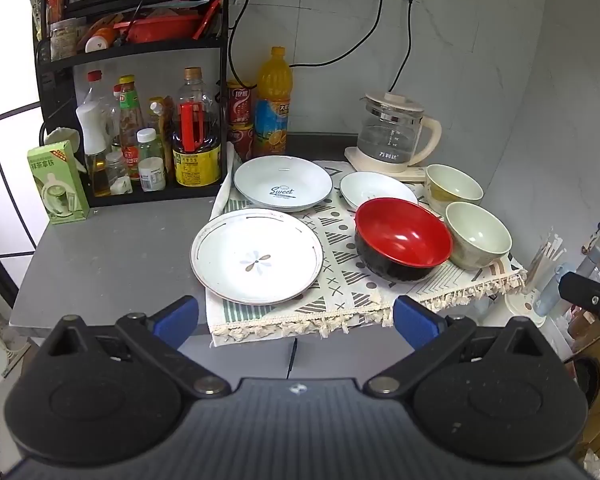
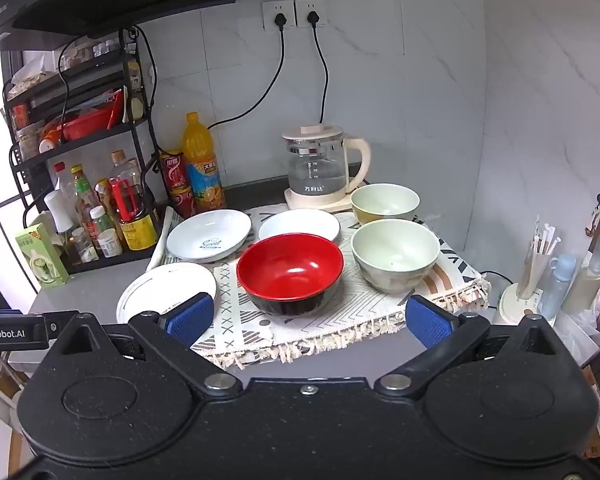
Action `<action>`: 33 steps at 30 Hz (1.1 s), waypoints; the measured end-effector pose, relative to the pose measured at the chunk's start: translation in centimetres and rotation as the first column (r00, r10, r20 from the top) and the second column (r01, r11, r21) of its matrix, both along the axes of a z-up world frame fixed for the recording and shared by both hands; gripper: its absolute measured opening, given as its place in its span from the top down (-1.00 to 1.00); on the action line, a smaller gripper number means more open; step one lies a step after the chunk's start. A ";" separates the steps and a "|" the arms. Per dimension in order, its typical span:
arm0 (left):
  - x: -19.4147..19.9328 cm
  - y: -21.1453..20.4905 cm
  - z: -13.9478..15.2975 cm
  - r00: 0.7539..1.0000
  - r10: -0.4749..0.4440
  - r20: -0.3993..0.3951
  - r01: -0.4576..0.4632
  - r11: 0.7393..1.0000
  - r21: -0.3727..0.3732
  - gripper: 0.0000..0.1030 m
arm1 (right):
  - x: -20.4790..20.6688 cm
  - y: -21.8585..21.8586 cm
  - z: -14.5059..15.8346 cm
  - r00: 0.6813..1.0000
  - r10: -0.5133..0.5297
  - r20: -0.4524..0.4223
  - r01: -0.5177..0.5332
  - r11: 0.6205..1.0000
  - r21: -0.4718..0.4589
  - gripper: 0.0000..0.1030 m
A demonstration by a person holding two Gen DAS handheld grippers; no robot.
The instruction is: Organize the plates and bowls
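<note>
On a patterned cloth point(image 1: 340, 280) point(image 2: 360, 312) lie a white flower plate point(image 1: 257, 255) point(image 2: 160, 284), a white "Sweet" plate point(image 1: 283, 183) point(image 2: 209, 234) and a smaller white plate point(image 1: 374, 190) point(image 2: 299, 223). A red bowl with a black outside point(image 1: 402, 239) point(image 2: 290, 274) stands beside two pale green bowls, one near point(image 1: 477, 235) point(image 2: 395, 254) and one far point(image 1: 453, 186) point(image 2: 385, 201). My left gripper point(image 1: 296, 320) hangs open before the cloth's front edge, in front of the flower plate. My right gripper point(image 2: 310, 318) is open in front of the red bowl. Neither touches anything.
A black rack point(image 1: 140, 92) point(image 2: 80, 140) with bottles stands at back left. A juice bottle point(image 1: 273, 104) point(image 2: 202, 164), red cans point(image 1: 241, 120) and a glass kettle point(image 1: 396, 132) point(image 2: 320, 168) line the wall. A green carton point(image 1: 58, 182) sits left. A straw holder point(image 2: 534, 276) stands right.
</note>
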State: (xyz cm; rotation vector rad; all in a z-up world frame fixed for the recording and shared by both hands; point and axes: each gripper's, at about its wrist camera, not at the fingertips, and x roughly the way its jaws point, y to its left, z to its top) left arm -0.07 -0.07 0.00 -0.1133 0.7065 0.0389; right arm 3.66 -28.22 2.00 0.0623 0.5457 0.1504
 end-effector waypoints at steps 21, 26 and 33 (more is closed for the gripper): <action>-0.7 -1.3 0.2 1.000 -0.020 0.003 0.020 1.000 -0.013 -0.99 | -0.7 0.2 0.1 1.000 0.010 -0.013 -0.010 1.000 0.022 -1.00; -0.4 -1.3 0.1 1.000 -0.025 -0.002 0.025 0.999 -0.027 -0.99 | -0.3 0.4 0.3 1.000 0.009 -0.024 -0.009 1.000 0.023 -1.00; 0.0 -1.4 -0.1 1.000 -0.019 -0.008 0.019 0.999 -0.038 -0.99 | -0.3 -0.1 -0.1 1.000 0.018 -0.025 -0.017 1.000 0.022 -1.00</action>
